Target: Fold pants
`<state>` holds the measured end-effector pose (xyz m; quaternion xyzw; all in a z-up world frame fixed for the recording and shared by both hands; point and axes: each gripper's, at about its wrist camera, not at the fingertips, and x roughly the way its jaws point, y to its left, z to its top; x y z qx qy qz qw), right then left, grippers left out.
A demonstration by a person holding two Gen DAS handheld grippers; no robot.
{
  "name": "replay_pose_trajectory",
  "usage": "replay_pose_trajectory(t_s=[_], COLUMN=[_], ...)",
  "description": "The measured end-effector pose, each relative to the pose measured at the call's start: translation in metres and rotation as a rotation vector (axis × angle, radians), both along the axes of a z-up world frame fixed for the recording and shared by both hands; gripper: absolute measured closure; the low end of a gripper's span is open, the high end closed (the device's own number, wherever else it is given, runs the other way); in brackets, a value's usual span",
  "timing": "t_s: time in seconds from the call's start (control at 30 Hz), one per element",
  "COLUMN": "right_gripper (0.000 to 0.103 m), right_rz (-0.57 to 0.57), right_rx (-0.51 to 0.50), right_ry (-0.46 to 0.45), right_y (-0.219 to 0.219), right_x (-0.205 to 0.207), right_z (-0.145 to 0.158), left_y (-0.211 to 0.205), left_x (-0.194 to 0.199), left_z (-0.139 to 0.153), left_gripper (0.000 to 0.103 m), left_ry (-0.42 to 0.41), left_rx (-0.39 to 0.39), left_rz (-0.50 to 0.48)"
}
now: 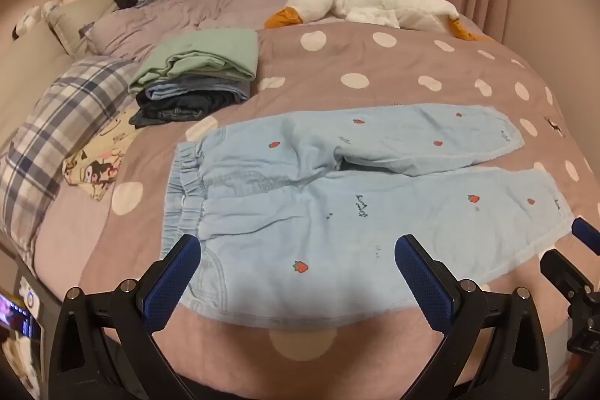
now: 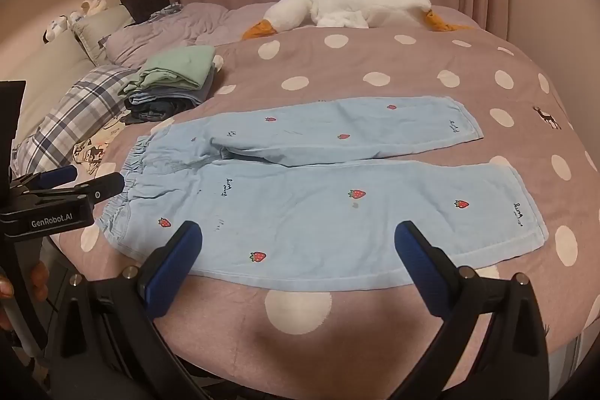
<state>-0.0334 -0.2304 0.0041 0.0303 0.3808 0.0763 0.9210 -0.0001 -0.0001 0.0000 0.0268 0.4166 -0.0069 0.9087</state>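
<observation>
Light blue pants (image 1: 337, 197) with small strawberry prints lie flat on the polka-dot bedspread (image 1: 375, 70), waistband to the left, both legs stretching right. They also show in the right wrist view (image 2: 318, 197). My left gripper (image 1: 298, 250) is open and empty, hovering over the near edge of the pants by the waistband. My right gripper (image 2: 298, 238) is open and empty over the near leg. The left gripper shows from the side in the right wrist view (image 2: 90, 180), near the waistband.
A stack of folded clothes (image 1: 202, 77) with a green piece on top sits at the back left. A plaid pillow (image 1: 63, 122) and a cartoon-print cloth (image 1: 97, 160) lie left. A white goose plush (image 1: 375, 2) lies at the far edge. Curtains hang behind.
</observation>
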Motion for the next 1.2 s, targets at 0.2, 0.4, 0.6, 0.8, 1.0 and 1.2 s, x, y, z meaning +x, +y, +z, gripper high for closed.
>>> replay_pose_trajectory(t_s=[0.2, 0.4, 0.6, 0.8, 1.0, 1.2], right_gripper=[0.000, 0.000, 0.000, 0.000, 0.000, 0.000], right_rz=[-0.002, 0.001, 0.001, 0.000, -0.001, 0.001], right_rx=[-0.001, -0.001, -0.001, -0.003, -0.003, -0.003], right_ry=[0.001, -0.003, -0.002, 0.000, 0.002, 0.003], right_y=[0.000, 0.000, -0.001, -0.002, 0.002, 0.002], right_x=[0.000, 0.000, 0.001, 0.002, 0.001, 0.001], right_z=[0.000, 0.000, 0.000, 0.001, -0.003, -0.003], left_y=[0.001, 0.005, 0.002, 0.000, 0.000, 0.000], left_x=[0.001, 0.001, 0.002, 0.002, 0.002, 0.001], left_z=[-0.003, -0.005, -0.006, -0.008, -0.008, -0.010], left_gripper=[0.000, 0.000, 0.000, 0.000, 0.000, 0.000], left_ry=[0.019, 0.024, 0.030, 0.036, 0.038, 0.041], left_rx=[-0.015, -0.025, -0.018, -0.018, -0.021, -0.023], left_rz=[0.005, 0.000, -0.002, -0.001, -0.002, -0.002])
